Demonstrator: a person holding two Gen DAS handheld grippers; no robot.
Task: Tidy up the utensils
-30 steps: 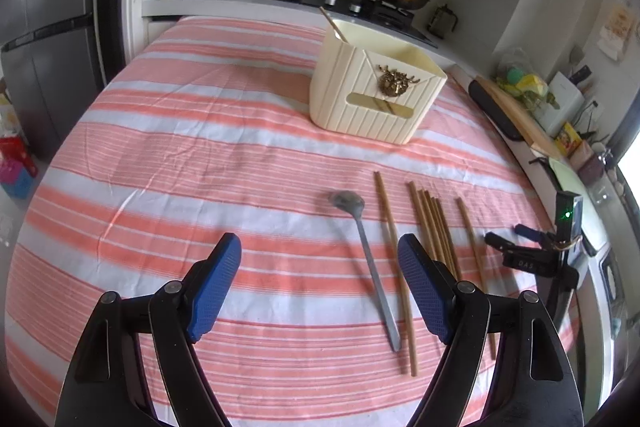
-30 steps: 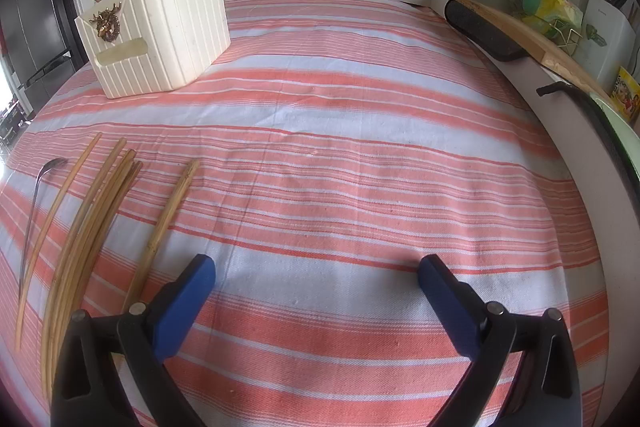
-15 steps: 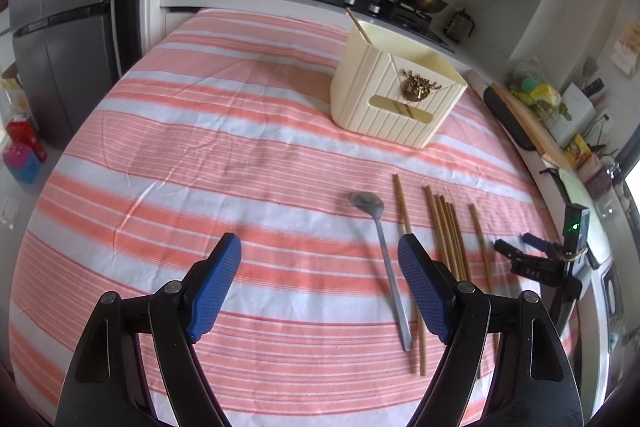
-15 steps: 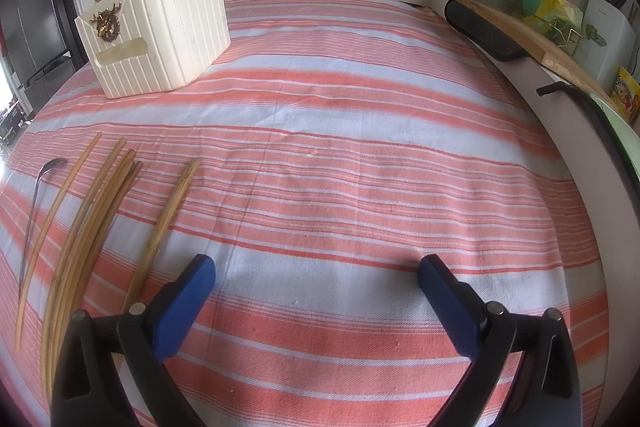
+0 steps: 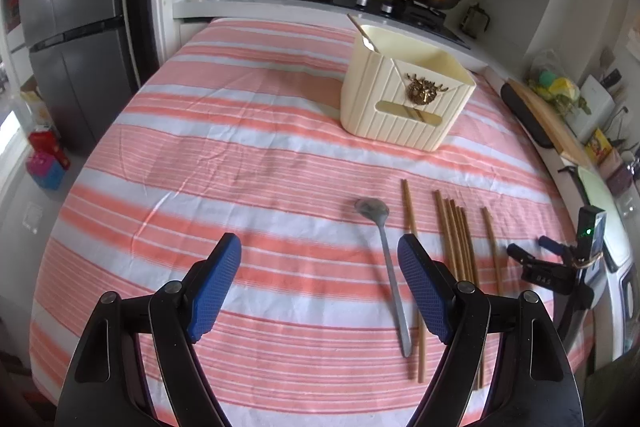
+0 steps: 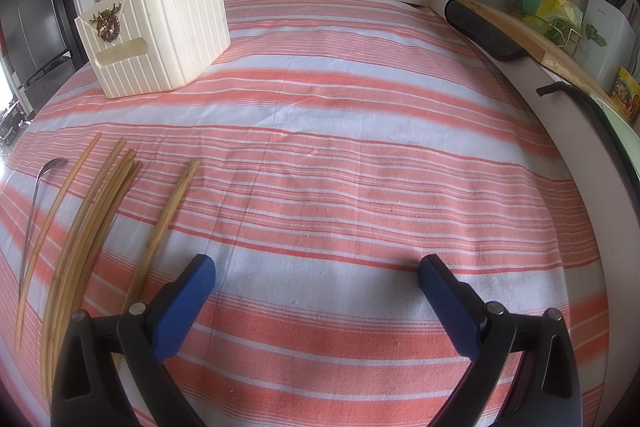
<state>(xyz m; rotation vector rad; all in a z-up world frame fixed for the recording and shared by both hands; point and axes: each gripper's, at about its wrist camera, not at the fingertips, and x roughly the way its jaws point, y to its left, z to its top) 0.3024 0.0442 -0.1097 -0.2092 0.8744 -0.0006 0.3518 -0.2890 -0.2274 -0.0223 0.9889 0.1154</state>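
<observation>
On the striped tablecloth (image 5: 256, 131), which covers the whole work surface, the cream utensil holder (image 5: 404, 99) stands upright toward the far side, with one spoon handle already leaning out of its back corner. Nearer the viewer lie the loose items: a row of wooden chopsticks (image 5: 456, 239), and to their left a metal spoon (image 5: 386, 259), bowl end toward the holder, handle running back toward the grippers.

Both tools are empty. The left gripper (image 5: 320, 281) hangs with its blue pads spread wide and nothing between them; the right gripper (image 6: 316, 291) is likewise spread wide over bare cloth.

Governing relation: the spoon lies just right of the left gripper's centre line, its long axis roughly parallel to the fingers, its handle passing close beside the right-hand pad. The single chopstick to its right lies alongside, nearly touching. The left hand is judged the nearer; the right gripper has only the outermost chopstick (image 6: 168, 211) near its left finger.

Against the earlier left-wrist frame, the view has tilted: holder and stove sit lower in the picture, and the spoon has drifted rightward toward the pad. The right-wrist view is unchanged.
</observation>
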